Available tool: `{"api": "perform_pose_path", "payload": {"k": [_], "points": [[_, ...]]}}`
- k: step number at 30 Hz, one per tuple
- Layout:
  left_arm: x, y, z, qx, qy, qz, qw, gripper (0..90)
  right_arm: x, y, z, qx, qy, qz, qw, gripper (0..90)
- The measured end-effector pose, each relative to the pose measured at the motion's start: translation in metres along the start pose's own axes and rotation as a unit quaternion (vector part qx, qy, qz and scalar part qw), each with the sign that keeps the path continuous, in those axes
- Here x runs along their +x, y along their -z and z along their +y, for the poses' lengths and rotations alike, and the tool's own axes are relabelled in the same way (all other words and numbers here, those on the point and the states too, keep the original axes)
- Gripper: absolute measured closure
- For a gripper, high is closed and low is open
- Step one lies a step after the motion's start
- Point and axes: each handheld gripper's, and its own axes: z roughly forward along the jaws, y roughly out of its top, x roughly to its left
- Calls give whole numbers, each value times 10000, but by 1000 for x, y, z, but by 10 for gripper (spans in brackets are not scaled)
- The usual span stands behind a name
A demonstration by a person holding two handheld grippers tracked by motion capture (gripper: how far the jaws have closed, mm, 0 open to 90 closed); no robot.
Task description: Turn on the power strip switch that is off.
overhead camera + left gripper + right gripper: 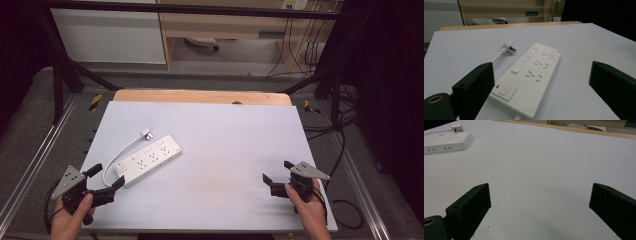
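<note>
Your bench (pixel 225 145) has a pale grey top with a strip of light wood (pixel 200 96) along its far edge. Beyond it you see grey floor (pixel 240 52), a white panel (pixel 107 35) at left, a wooden cabinet (pixel 225 25), and cables (pixel 300 50) hanging at right. Black frame bars (pixel 190 8) cross overhead.

white power strip (pixel 148 159) and its plug (pixel 146 133) block the table's (pixel 235 150) left; centre and right lie open.
</note>
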Motion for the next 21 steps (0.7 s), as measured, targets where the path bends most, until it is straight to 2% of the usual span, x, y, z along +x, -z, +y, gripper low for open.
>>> {"api": "perform_pose_path", "payload": {"k": [6,21], "points": [[-2,1,1,-48,-75,-28,10000,65,2,1,0,15,78,-5,10000,38],[-5,-1,2,-91,-77,-73,9999,66,3,2,2,-44,164,-29,9999,33]]}}
